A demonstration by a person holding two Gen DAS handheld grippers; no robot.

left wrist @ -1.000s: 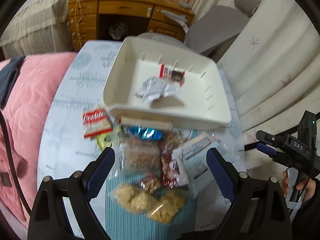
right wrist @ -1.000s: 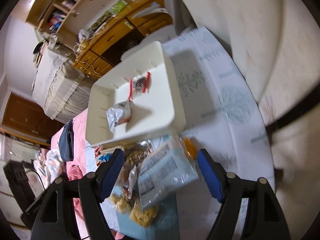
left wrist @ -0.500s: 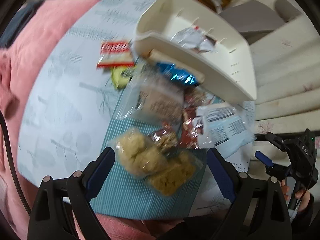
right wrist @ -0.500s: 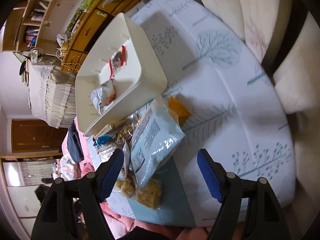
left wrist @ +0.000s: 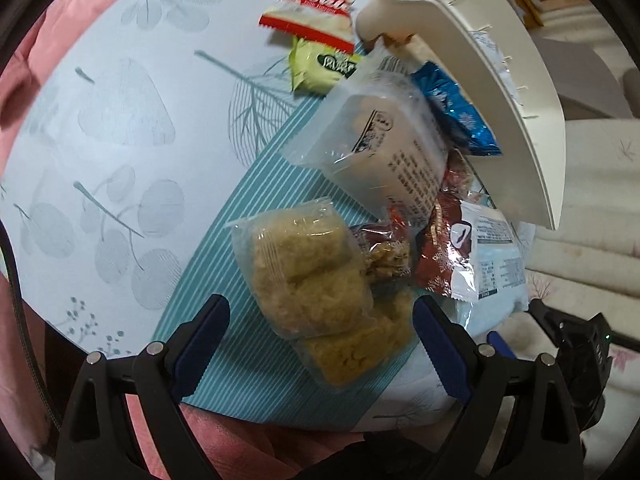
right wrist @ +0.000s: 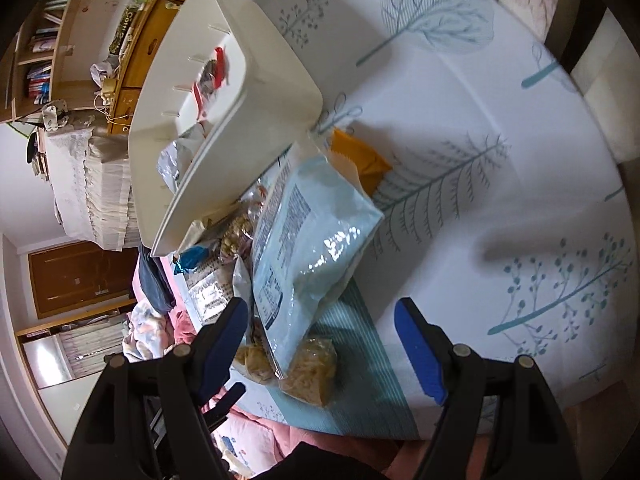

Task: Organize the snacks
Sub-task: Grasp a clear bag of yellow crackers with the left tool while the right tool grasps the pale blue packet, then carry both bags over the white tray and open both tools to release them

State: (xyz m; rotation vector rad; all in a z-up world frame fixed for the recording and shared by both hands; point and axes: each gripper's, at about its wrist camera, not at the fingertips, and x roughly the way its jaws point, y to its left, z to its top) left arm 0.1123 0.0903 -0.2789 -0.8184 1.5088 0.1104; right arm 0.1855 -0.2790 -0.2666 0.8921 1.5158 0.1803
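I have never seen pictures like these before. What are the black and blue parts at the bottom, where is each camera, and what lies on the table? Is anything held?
No robot is here. A person holds a hand tool with two fingers in each hand, and a wide-angle camera on each tool looks forward along those fingers. The black arms with blue pads at the bottom are the tool itself: the left gripper in one view, the right gripper in the other.

Both look down on a table with a leaf-patterned cloth. On it stands a white bin with a few wrappers inside. Before it lies a heap of snacks: two clear packs of crumbly cakes, a frosted pouch, a pale blue bag, a cookie packet.

Both grippers are open and hold nothing.
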